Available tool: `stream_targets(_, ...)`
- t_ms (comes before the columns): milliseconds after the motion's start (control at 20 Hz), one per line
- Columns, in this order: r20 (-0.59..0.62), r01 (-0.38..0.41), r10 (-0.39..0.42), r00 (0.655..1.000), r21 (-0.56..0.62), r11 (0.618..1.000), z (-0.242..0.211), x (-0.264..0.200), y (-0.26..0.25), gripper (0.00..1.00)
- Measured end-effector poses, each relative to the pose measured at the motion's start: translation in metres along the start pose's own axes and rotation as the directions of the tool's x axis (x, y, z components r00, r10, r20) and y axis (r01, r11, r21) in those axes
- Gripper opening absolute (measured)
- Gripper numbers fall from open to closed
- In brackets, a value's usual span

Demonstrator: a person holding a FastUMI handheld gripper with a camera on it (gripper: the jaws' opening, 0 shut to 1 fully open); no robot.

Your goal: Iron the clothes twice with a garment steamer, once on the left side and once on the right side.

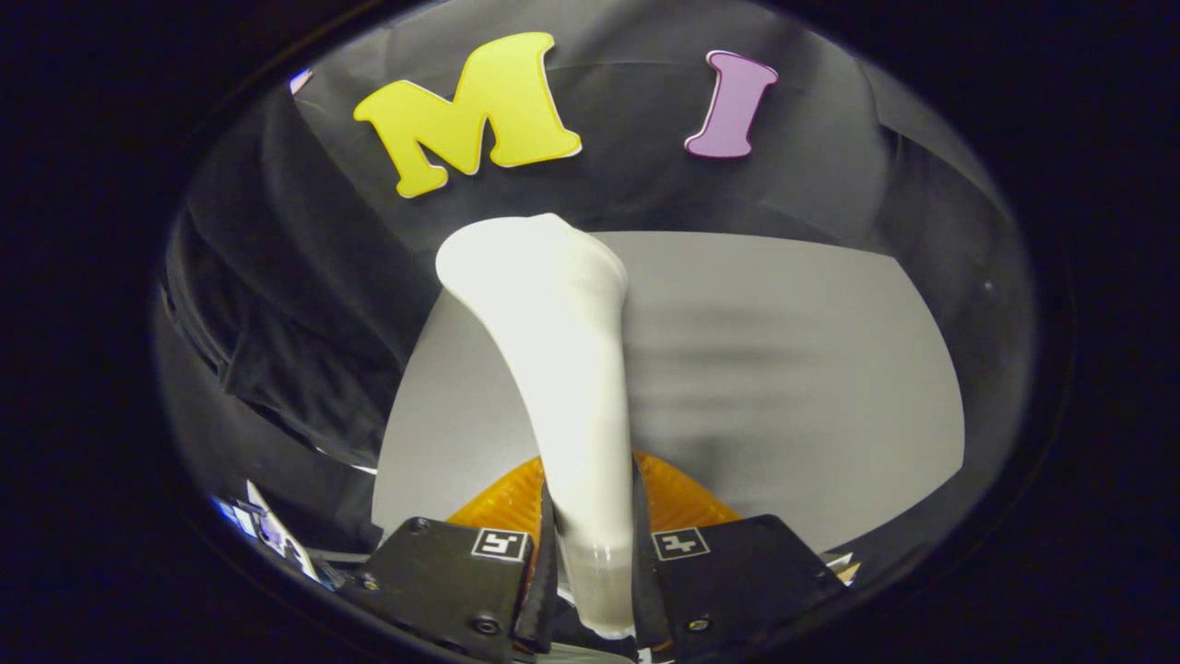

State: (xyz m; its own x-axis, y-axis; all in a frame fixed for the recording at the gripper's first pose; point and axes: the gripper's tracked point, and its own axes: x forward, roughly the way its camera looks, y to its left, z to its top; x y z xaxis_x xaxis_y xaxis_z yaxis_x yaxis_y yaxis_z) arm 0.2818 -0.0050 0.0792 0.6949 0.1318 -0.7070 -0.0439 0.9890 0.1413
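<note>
Fingers: both fingers [551, 553] are closed on the handle of the garment steamer [562, 369], one pressing each side of its lower end, right at the camera.
Gripper: gripper [595, 563] holds the steamer firmly, with no gap visible between the pads and the handle.
Steamer: a pale, smooth body rising from between the fingers and widening into a rounded head that leans up and away, slightly to the left.
Steamer head: it lies over the upper left part of the garment; whether it touches the fabric cannot be told from this angle.
Clothes: the grey garment [784, 369] lies spread flat just beyond the fingers, reaching out to the right and ahead; its surface looks smeared, likely motion blur.
Backdrop: black cloth [304, 304] hangs in folds to the left and behind the garment.
Step in hand: judging from the head's place, a pass on the left side of the garment appears to be under way.
Progress: nothing on the fabric shows which passes are done, so how far along the task stands cannot be told.
Next move: the grip should stay tight while the head is drawn steadily along the left side, then carried across to the right side for the second pass.
</note>
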Motion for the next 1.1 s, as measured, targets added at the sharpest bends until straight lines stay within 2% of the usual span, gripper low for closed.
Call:
stream_targets(450,0.129,-0.005,-0.003,0.992,0.056,0.998,-0.035,-0.069,0.015,0.35)
stream_targets(850,0.235,0.017,-0.028,0.972,0.05,0.999,-0.067,-0.127,0.049,0.35)
stream_targets(1100,0.281,0.034,-0.047,0.958,0.051,0.998,-0.075,-0.143,0.081,0.35)
